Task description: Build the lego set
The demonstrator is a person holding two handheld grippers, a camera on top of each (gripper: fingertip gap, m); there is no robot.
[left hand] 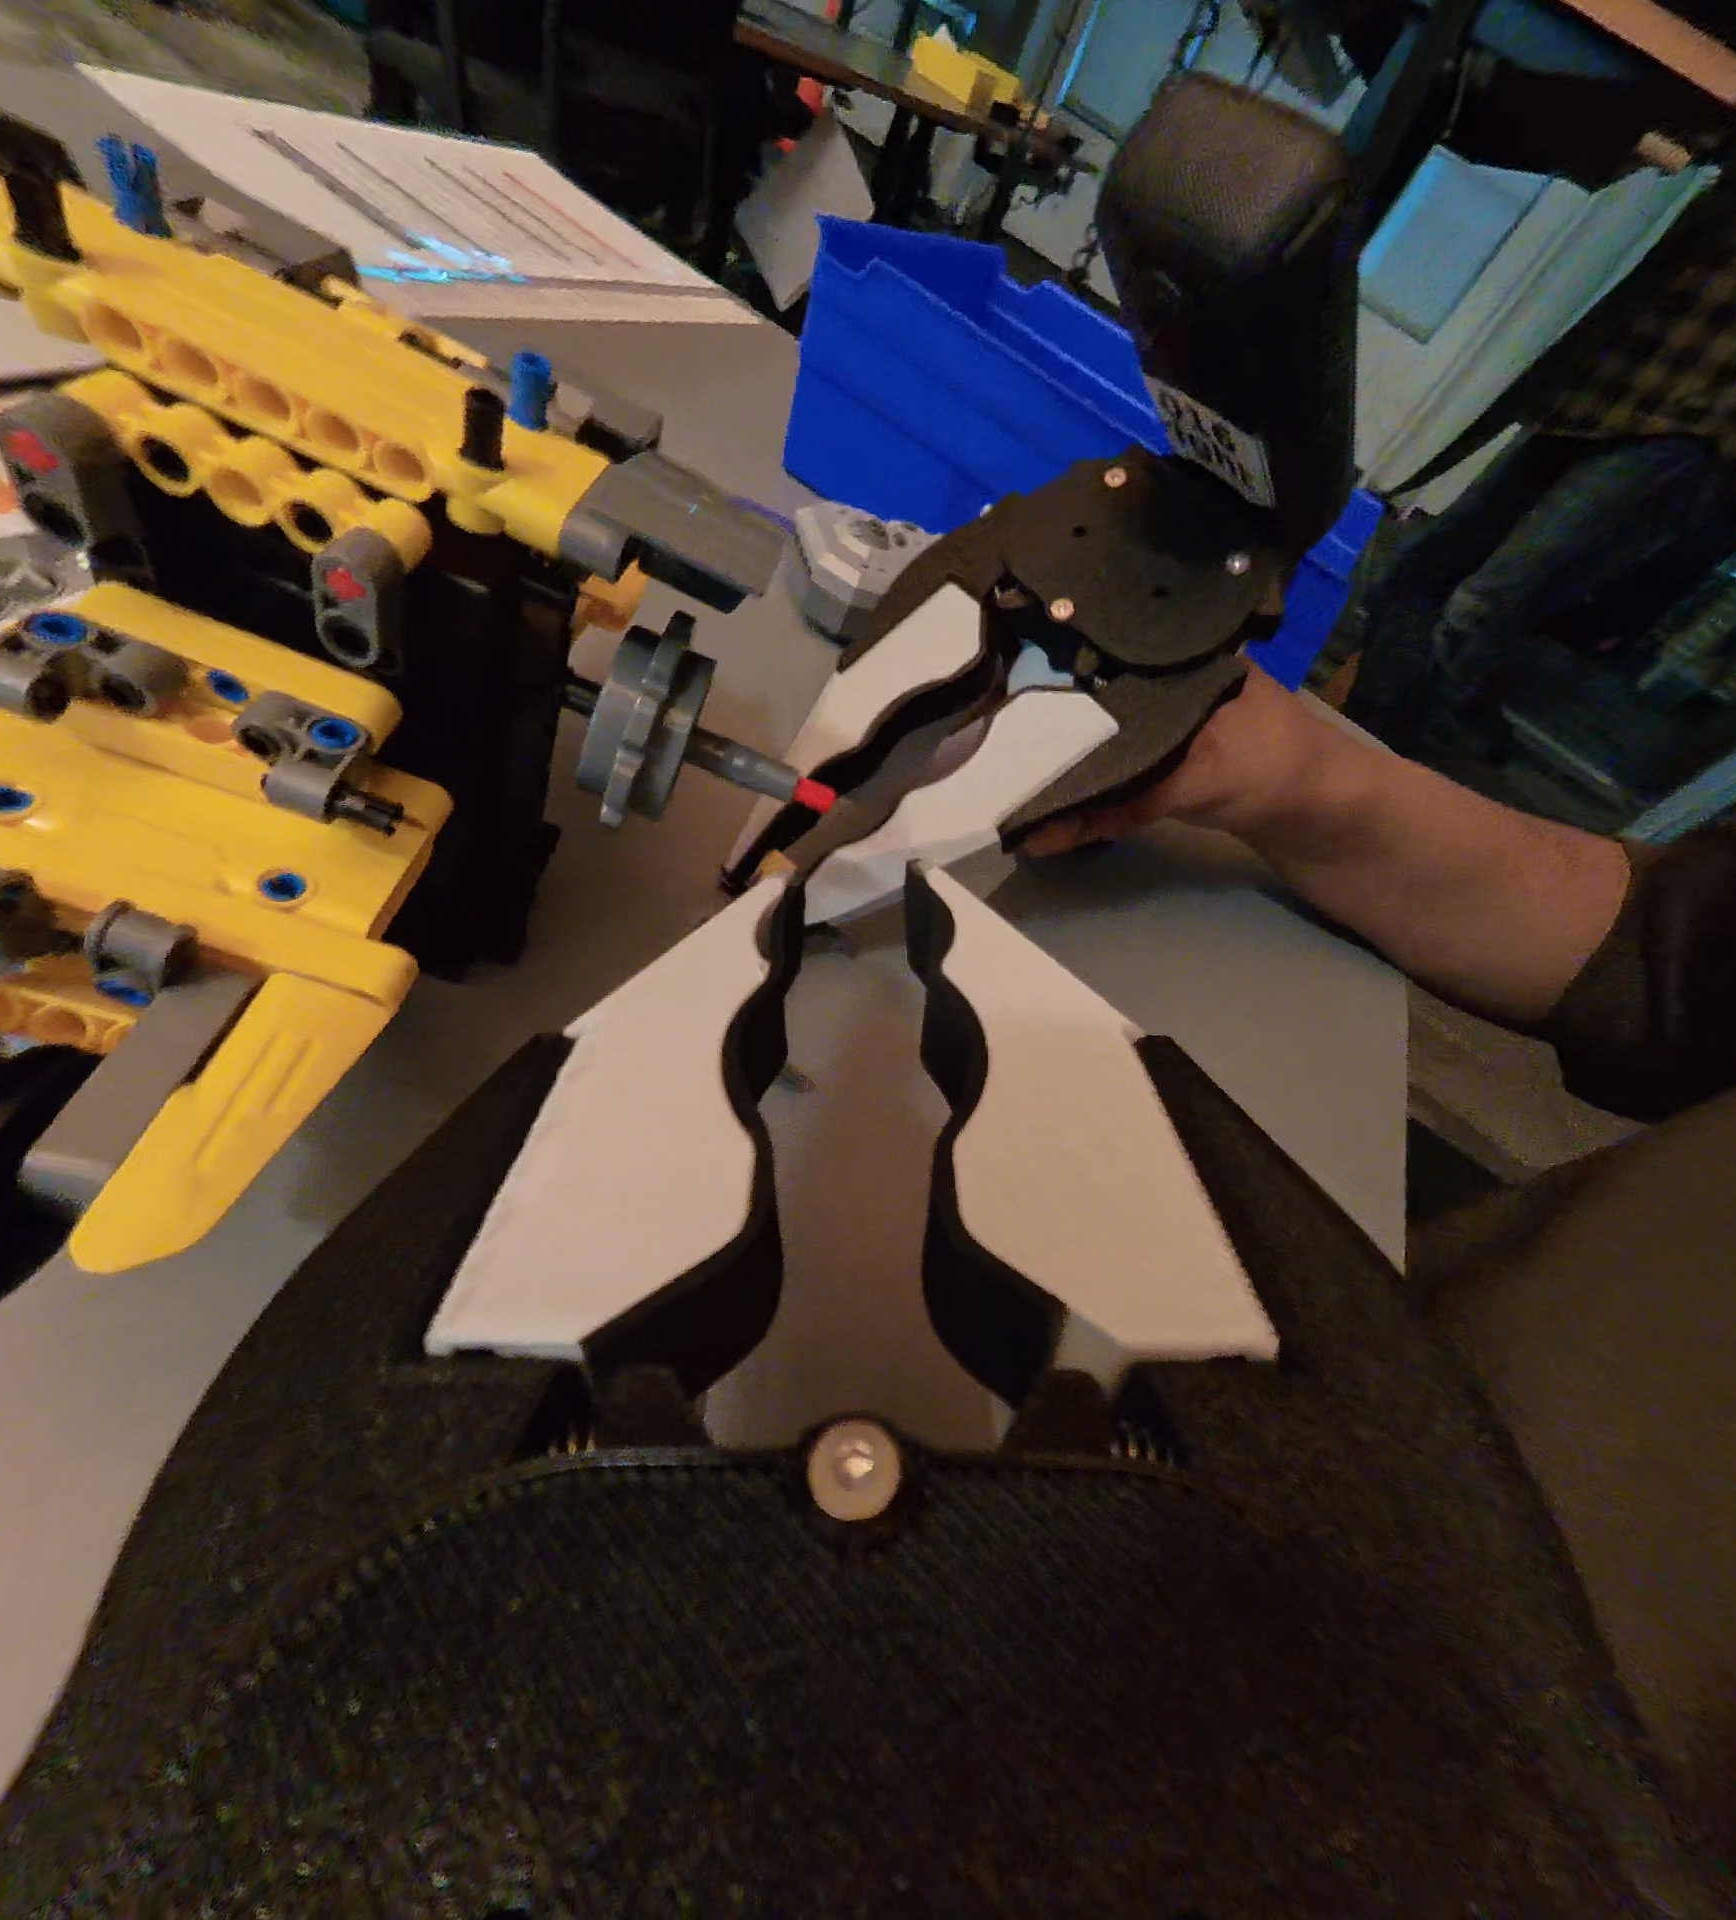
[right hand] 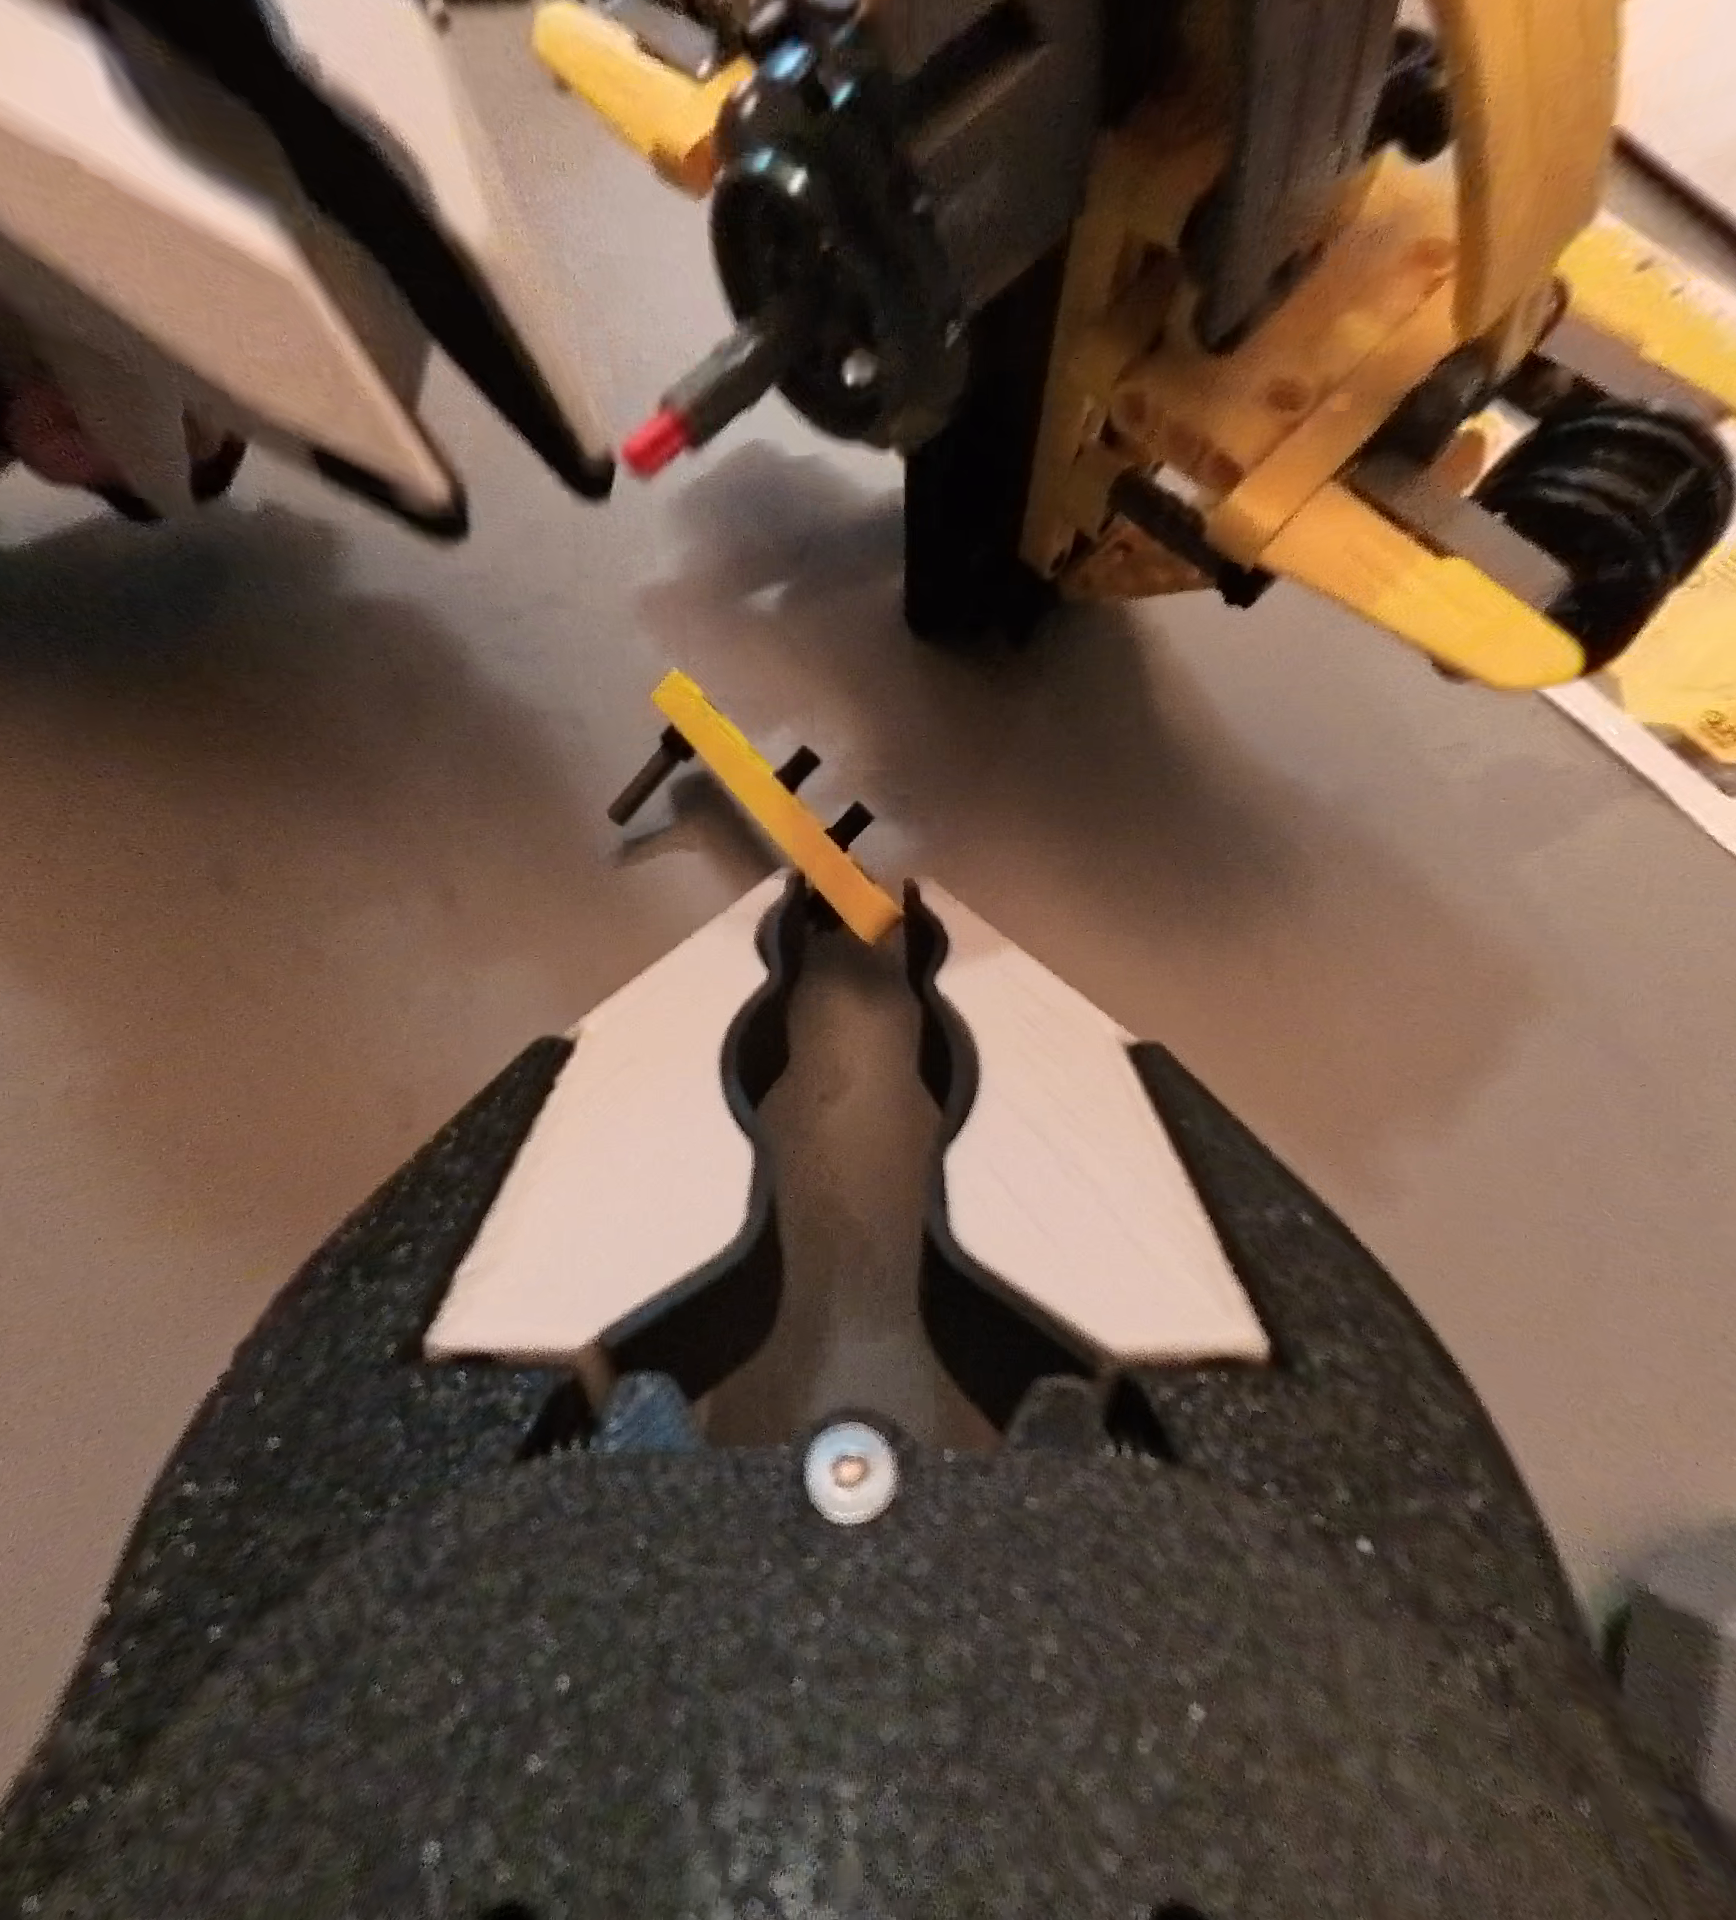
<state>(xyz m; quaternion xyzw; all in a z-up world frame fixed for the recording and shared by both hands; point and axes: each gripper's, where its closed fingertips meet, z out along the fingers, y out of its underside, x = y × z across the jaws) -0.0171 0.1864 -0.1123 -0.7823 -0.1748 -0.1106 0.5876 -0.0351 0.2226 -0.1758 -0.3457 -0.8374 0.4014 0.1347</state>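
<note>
My right gripper (right hand: 850, 899) is shut on the near end of a thin yellow beam (right hand: 760, 790) that carries black pins, and holds it above the grey table (right hand: 220, 831). In the left wrist view the right gripper (left hand: 770, 868) is held by a hand, its tips just past mine. My left gripper (left hand: 853, 883) is open and empty. It also shows in the right wrist view (right hand: 516, 494), one tip close to the red axle end (right hand: 651, 447). That axle carries a grey gear (left hand: 646, 743) and sticks out of a yellow and black brick-built model (left hand: 220, 727).
A blue bin (left hand: 947, 384) stands behind the right gripper, with a white printed sheet (left hand: 428, 208) at the back left. A booklet (right hand: 1726, 665) lies under the model's far side. A person's forearm (left hand: 1363, 862) rests over the table's right edge, with an office chair (left hand: 1217, 208) behind. There is about 8 cm between the tips of the two grippers.
</note>
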